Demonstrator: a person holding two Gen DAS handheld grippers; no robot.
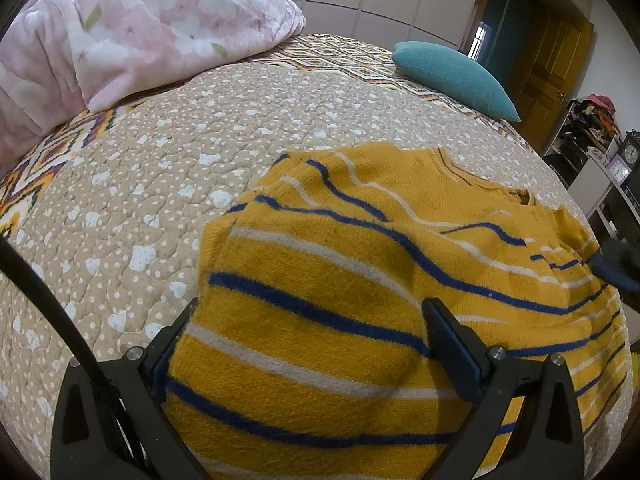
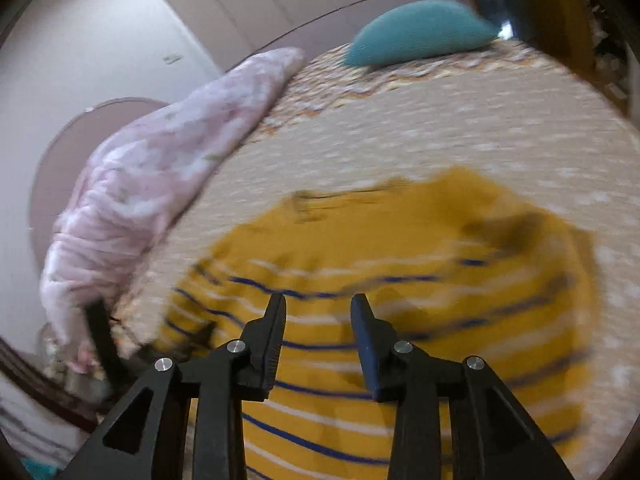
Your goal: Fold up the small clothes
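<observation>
Left wrist view: I see the bed surface, a beige quilted bedspread with white dots and cloud shapes (image 1: pixel 168 184), filling most of the frame. A zigzag-patterned cover in yellow, white and dark tones (image 1: pixel 340 54) shows beyond its far edge. A bulky pink plush blanket with a pale floral print (image 1: pixel 132 28) lies heaped at the far left. A teal textured cushion (image 1: pixel 454 76) lies at the far right of the bed.

The mustard-yellow knitted sweater with blue and white stripes (image 1: pixel 340 280) lies on the bedspread, directly in front of me. Its neckline (image 1: pixel 500 190) points away from the camera, and a striped part is folded across the body at the upper left.

My left gripper (image 1: pixel 312 316) is spread wide. Its two black fingers sit on either side of the sweater's near portion: the left one at the garment's left edge, the right one over the striped knit. I cannot tell whether either finger touches the fabric.

Right wrist view: this frame is blurred. The same sweater (image 2: pixel 400 264) lies below my right gripper (image 2: pixel 318 304). Its fingers are parted by a narrow gap with nothing between them, and their tips stand over the striped area. The pink blanket (image 2: pixel 160 176) is at left, the teal cushion (image 2: pixel 420 32) at the far edge.
</observation>
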